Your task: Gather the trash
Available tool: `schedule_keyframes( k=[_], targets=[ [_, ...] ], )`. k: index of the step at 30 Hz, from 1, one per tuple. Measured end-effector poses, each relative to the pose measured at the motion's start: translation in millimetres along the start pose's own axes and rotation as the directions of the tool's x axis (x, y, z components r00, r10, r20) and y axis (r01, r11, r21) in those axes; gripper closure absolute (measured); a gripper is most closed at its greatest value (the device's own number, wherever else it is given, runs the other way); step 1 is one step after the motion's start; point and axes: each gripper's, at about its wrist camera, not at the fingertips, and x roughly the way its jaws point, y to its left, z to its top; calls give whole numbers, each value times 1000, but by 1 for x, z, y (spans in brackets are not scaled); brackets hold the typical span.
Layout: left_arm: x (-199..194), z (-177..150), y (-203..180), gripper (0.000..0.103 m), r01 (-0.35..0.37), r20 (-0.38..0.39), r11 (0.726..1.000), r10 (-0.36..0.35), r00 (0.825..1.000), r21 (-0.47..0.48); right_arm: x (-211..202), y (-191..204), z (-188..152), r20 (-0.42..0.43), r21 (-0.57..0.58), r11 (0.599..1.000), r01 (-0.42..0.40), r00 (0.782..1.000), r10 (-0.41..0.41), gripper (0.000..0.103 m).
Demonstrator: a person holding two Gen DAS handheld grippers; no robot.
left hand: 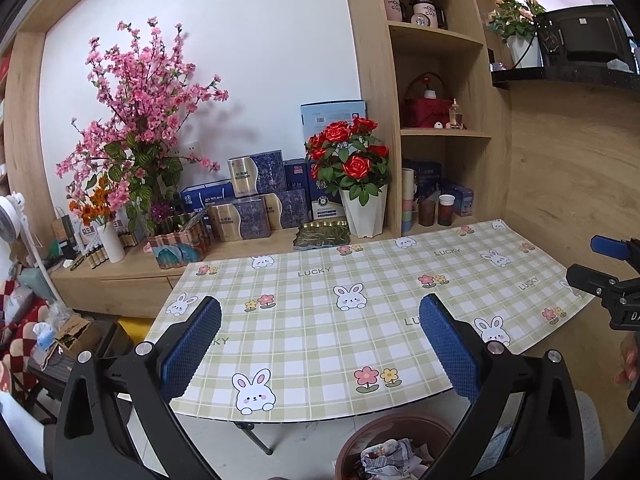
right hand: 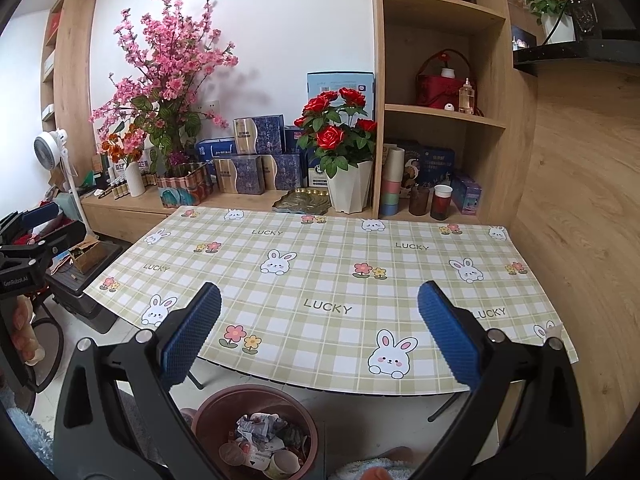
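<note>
Both grippers — left gripper [left hand: 320, 340] and right gripper [right hand: 320, 336] — hover with jaws spread wide, holding nothing. Crumpled trash [right hand: 262, 434] sits in the brown bin [right hand: 212, 412] on the floor, just before the table [right hand: 320, 280].

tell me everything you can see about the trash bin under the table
The bin is a round, reddish-brown tub that looks like plastic, standing upright and open-topped on the pale floor just in front of the table's near edge. It holds crumpled printed paper, what looks like a paper cup and other scraps, filling it well below the rim. Its near side is cut off by the frame, and neither gripper touches it.
</note>
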Motion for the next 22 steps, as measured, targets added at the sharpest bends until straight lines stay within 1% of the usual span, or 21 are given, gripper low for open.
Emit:
schedule_keyframes(
  k=[11, 22],
  targets=[
    [-3, 0, -1, 6, 6, 5, 1000, -6, 1000, 15, 5, 4, 1, -9, -14, 1000, -4, 1000, 4, 6],
    [1, -1, 4, 6, 1, -20, 1000, -1, 1000, 6, 6, 4, 2, -8, -15, 1000, -5, 1000, 5, 6]
  ],
)
